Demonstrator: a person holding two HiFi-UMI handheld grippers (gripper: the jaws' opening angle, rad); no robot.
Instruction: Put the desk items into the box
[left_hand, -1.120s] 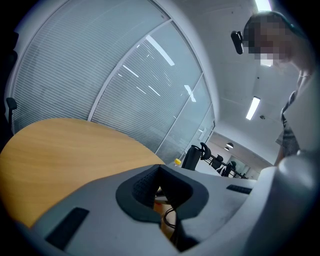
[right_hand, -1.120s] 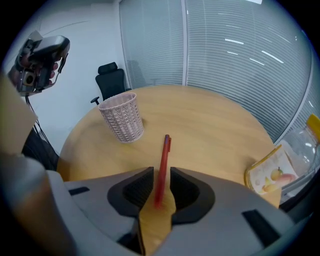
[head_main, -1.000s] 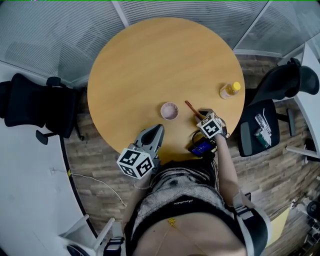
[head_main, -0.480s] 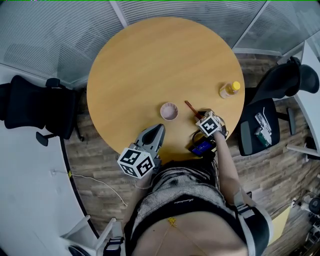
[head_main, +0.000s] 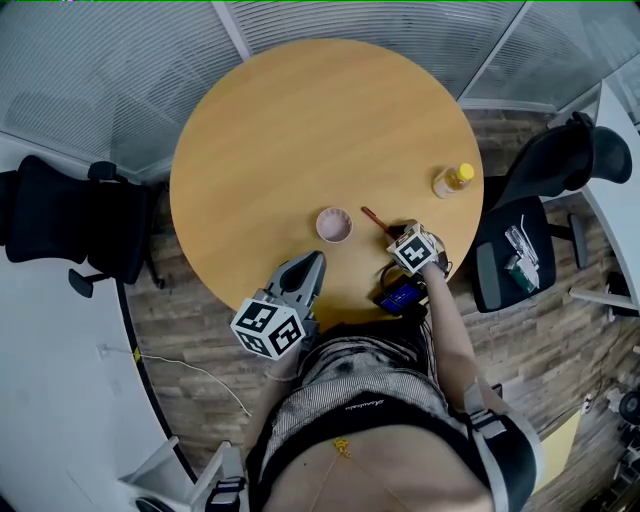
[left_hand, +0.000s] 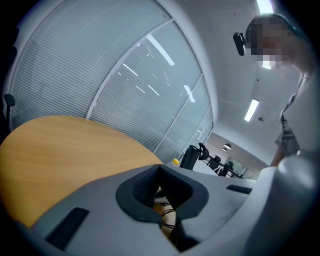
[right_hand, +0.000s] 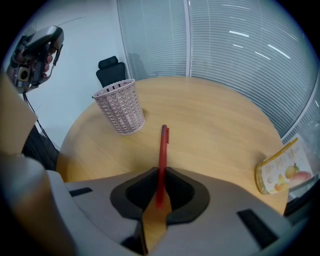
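A red pen (head_main: 374, 218) lies on the round wooden table (head_main: 300, 120), right of a small pink woven basket (head_main: 335, 224). My right gripper (head_main: 400, 232) points steeply down at the pen's near end. Its jaws have just been closing, and in the right gripper view they pinch the pen (right_hand: 162, 150), which runs out ahead of the gripper (right_hand: 160, 172) towards the basket (right_hand: 119, 106). My left gripper (head_main: 312, 262) hovers at the table's near edge with its jaws together and nothing in them; the same gripper (left_hand: 160, 172) sits low in the left gripper view.
A small yellow-capped bottle (head_main: 452, 180) stands near the table's right edge and shows at the right (right_hand: 282, 169) in the right gripper view. Black office chairs stand left (head_main: 60, 215) and right (head_main: 560, 165) of the table. No box is in view.
The right gripper has edged slightly along the pen's near end. The left gripper has kept still.
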